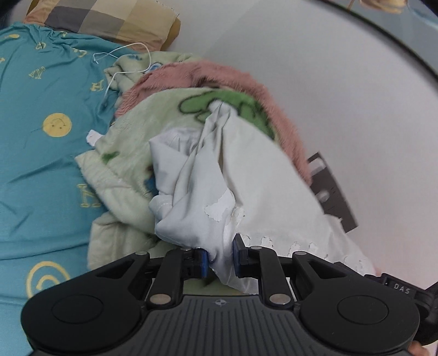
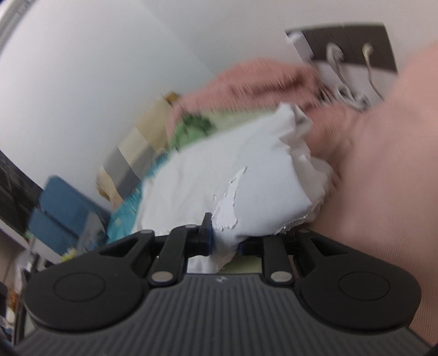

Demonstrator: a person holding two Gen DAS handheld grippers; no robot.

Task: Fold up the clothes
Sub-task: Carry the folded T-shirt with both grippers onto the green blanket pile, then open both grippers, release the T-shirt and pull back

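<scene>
Behind everything I see a plain white wall [image 1: 342,82]. On the far left of my left camera lies one teal bedsheet [image 1: 41,164] with yellow letters and smiley faces, and at its top edge one checked pillow [image 1: 109,19] in beige and grey. One thin white cord [image 1: 123,63] curls over the sheet toward one fleece blanket [image 1: 131,175], which is pale green with green cartoon prints and has a pink fuzzy side [image 1: 246,82] turned up along the wall.

On top of the blanket hangs one white shirt [image 1: 246,175] with a cracked white print. It is bunched, and its long axis runs from my left gripper [image 1: 220,260] up and away toward the blanket. Both blue pads of this gripper are clenched on a twisted fold of the shirt at the lower end. To the right of the shirt one dark socket panel [image 1: 332,191] sits on the wall.

My right camera is blurred. At its left edge I see one blue chair [image 2: 63,208], then the pillow, the blanket and the shirt [image 2: 219,164] in the middle. My right gripper [image 2: 223,241] is also clamped on the shirt edge; the cloth fills the space between the two fingers. On the far right, pink cloth [image 2: 383,178], perhaps a sleeve, touches the shirt; I cannot tell exactly what it is.
</scene>
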